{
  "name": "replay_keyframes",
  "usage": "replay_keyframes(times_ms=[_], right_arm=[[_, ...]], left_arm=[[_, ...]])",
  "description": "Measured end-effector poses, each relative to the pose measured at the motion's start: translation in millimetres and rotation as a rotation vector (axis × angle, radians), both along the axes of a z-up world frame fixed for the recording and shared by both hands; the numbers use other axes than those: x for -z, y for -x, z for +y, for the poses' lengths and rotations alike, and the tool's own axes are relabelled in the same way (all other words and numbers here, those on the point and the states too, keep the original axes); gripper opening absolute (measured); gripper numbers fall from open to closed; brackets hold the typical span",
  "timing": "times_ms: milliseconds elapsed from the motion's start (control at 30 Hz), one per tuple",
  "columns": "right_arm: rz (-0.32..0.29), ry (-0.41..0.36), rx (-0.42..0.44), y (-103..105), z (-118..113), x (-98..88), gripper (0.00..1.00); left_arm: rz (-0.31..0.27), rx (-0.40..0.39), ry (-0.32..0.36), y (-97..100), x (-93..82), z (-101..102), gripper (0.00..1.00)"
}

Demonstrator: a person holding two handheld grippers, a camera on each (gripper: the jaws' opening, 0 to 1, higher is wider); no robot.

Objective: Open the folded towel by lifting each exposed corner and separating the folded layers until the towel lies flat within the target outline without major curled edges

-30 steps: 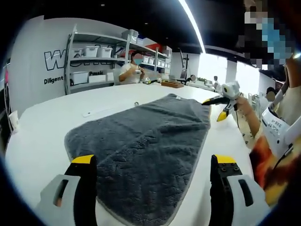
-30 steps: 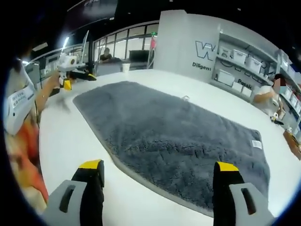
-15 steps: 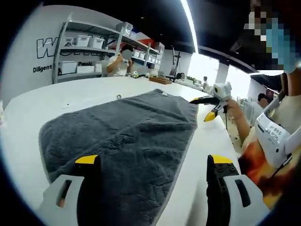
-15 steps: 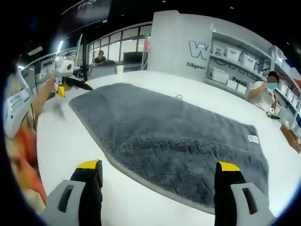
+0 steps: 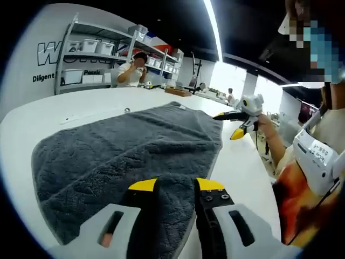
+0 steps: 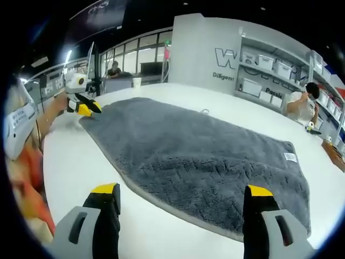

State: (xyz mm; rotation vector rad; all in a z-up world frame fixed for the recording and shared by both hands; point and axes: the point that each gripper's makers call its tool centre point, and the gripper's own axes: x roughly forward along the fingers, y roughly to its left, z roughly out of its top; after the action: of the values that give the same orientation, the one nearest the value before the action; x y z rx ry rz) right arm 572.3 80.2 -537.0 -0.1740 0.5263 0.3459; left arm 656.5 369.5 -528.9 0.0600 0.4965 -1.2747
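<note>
Left gripper (image 5: 176, 185) fingers drawn nearly together over the near edge of the grey towel (image 5: 129, 151); whether pile is pinched, cannot tell. Right gripper (image 6: 182, 189) fingers spread wide, empty, above the white table (image 6: 81, 162). Towel spread flat just beyond. Shelves (image 6: 269, 73) farther off.

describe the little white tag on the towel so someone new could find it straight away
Start at the white table and the big grey towel spread across it. Follow the towel to its end nearest the shelving; the white tag lies near that corner. It is the only pale patch on the dark pile.
</note>
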Motion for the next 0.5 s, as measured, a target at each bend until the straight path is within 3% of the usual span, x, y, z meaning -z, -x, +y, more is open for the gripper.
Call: replay_keyframes(times_ms=[300,500], right_arm=[[0.002,0.005,-0.013,0,4,-0.1,0.94],[0.008,0.012,-0.017,1,4,1.0,0.94]], left_arm=[[-0.044,0.004,-0.171,-1.6,30.1,9,0.24],[-0.066,0.005,-0.188,-1.8,30.2,11,0.17]])
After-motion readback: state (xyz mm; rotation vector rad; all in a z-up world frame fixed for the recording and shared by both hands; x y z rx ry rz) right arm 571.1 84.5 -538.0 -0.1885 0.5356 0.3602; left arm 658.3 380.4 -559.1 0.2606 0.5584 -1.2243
